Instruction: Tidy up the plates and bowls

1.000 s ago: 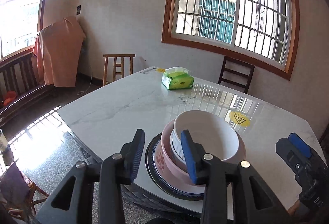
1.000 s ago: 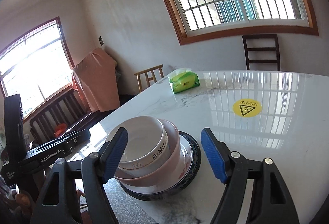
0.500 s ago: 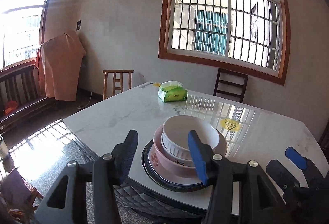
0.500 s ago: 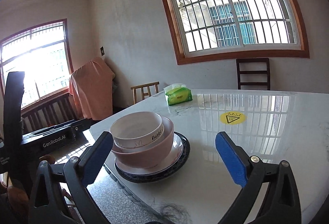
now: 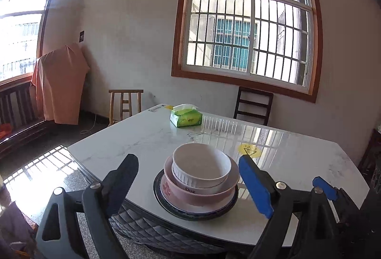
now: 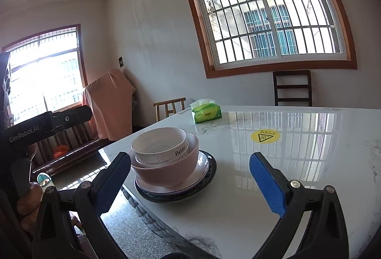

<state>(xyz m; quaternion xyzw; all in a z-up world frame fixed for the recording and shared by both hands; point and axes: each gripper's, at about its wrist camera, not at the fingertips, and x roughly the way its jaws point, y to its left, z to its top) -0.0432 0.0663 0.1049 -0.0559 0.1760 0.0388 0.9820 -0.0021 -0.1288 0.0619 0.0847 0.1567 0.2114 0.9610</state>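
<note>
A white bowl (image 5: 201, 168) sits inside a pink bowl (image 5: 190, 196). Both rest on a white plate on a dark-rimmed plate (image 5: 164, 202), stacked near the table's front edge. The stack shows in the right wrist view too: white bowl (image 6: 159, 147), pink bowl (image 6: 166, 173), dark-rimmed plate (image 6: 209, 175). My left gripper (image 5: 190, 185) is open and empty, held back from the stack. My right gripper (image 6: 190, 185) is open and empty, to the right of the stack and short of it.
A marble table (image 5: 133, 140) carries a green tissue pack (image 5: 186, 118) at the far side and a yellow sticker (image 5: 248, 149). Wooden chairs (image 5: 253, 105) stand behind the table. A stool (image 5: 125, 104) and a covered object (image 5: 59, 83) stand at left.
Both grippers have drawn back and away from the stack and opened wider. The left gripper no longer straddles the bowls' rim. The stack has stayed put.
</note>
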